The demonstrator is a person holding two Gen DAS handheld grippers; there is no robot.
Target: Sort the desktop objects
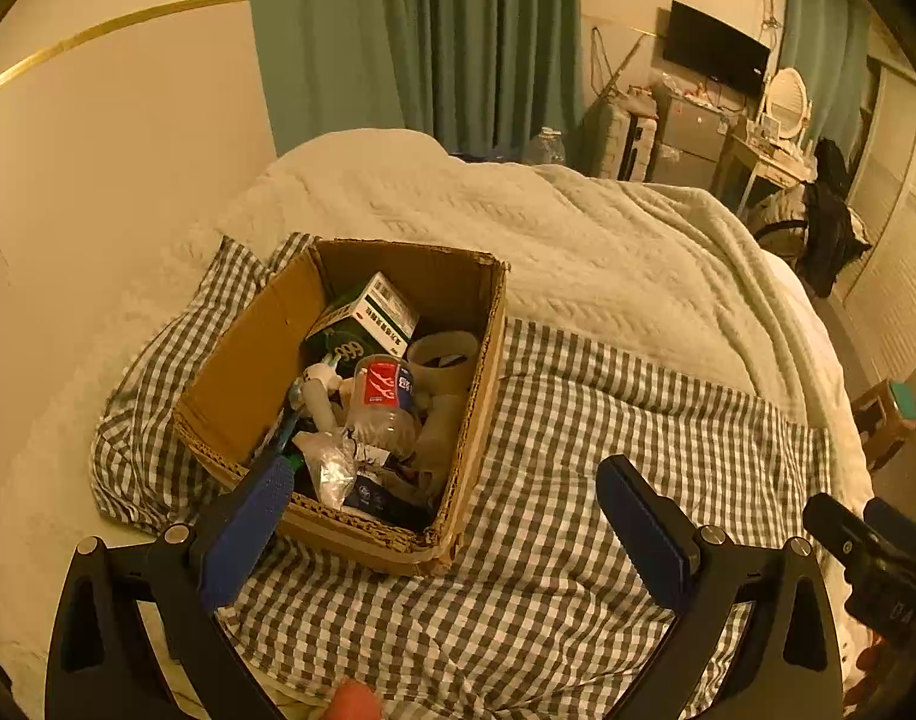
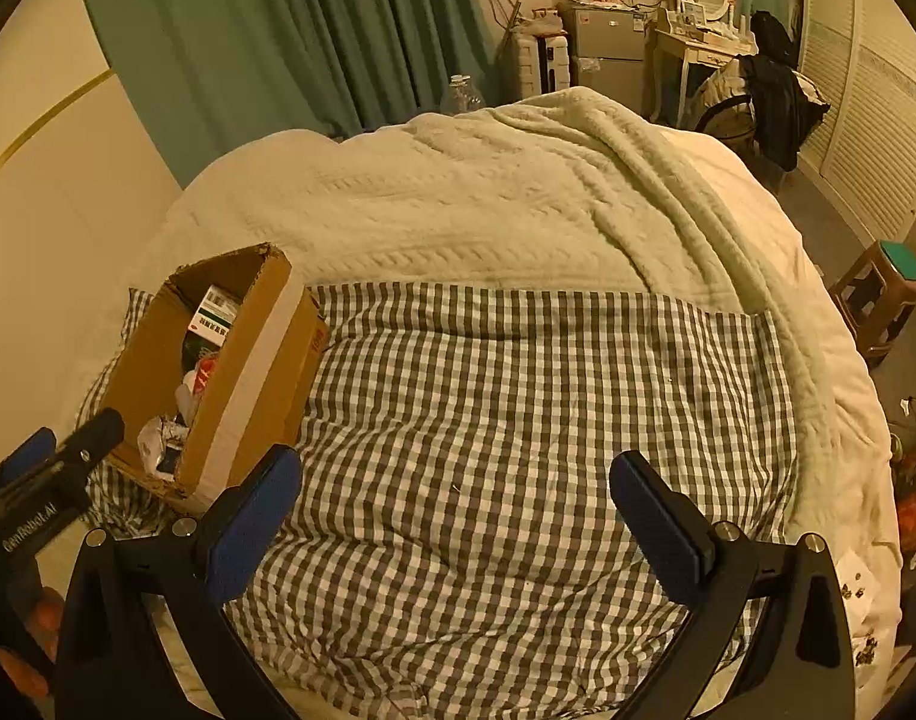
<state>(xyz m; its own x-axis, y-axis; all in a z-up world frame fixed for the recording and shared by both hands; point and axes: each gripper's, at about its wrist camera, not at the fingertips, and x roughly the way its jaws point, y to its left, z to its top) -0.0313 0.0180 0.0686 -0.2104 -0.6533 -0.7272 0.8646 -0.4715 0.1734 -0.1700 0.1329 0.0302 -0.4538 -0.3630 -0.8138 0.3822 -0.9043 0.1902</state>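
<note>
dim, warm yellow cast | fisheye-bent, dark corners | far room perhaps soft — grainy

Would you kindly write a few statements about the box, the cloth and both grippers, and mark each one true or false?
1. The cardboard box stands on the checked cloth. True.
2. The box is empty. False: it holds several things, among them a green and white carton and a clear plastic bottle.
3. The left gripper has its jaws wide apart and holds nothing. True.
4. The right gripper is shut on a bottle. False: its jaws are open and empty, over bare cloth.
5. The box flaps are closed. False: the top is open.
</note>
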